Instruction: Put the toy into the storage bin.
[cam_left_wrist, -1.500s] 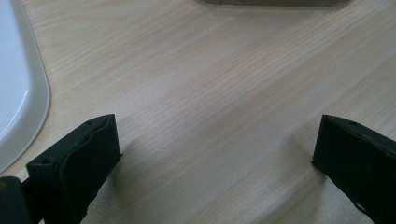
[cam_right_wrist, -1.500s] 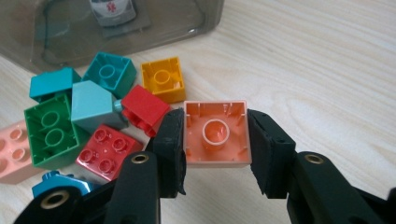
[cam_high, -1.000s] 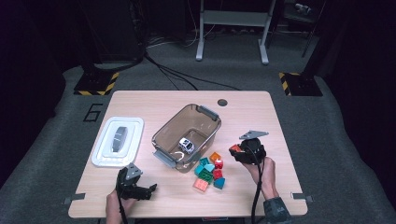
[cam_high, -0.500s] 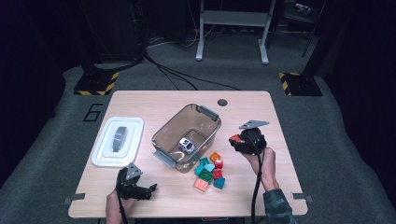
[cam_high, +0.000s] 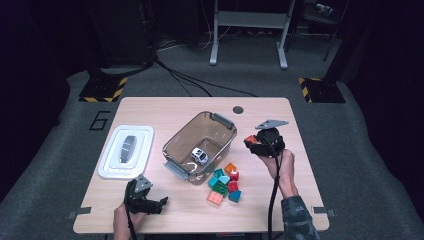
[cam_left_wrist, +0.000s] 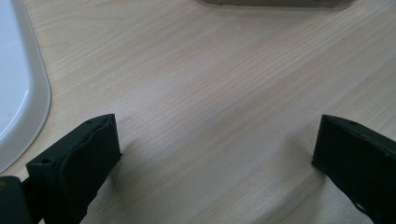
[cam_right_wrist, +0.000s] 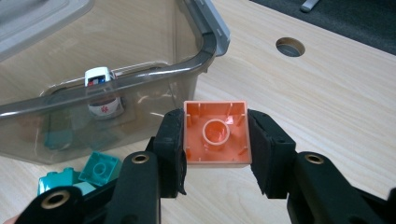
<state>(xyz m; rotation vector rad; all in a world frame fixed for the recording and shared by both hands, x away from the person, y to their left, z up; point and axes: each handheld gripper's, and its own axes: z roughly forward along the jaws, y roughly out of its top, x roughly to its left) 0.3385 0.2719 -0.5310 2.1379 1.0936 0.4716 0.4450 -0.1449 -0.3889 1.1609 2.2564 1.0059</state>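
My right gripper (cam_right_wrist: 215, 140) is shut on an orange brick (cam_right_wrist: 215, 133), whose hollow underside faces the camera. In the high view that gripper (cam_high: 252, 141) hangs above the table, right of the clear brown bin (cam_high: 222, 121), with the orange brick (cam_high: 250, 139) at its tip. A small white toy car (cam_high: 199, 156) lies inside the bin and is seen through the bin wall as the car (cam_right_wrist: 103, 91). My left gripper (cam_high: 159, 203) rests low at the table's front left. Its jaws stand wide open over bare wood (cam_left_wrist: 215, 154).
A pile of teal, red and orange bricks (cam_high: 225, 182) lies in front of the bin. The white lid (cam_high: 126, 150) lies flat at the left, and its edge (cam_left_wrist: 18, 88) is near my left gripper. A round hole (cam_high: 238, 109) sits by the table's far edge.
My right gripper has risen with the orange brick and moved away from the brick pile, toward the bin's right end. The left gripper has stayed where it was.
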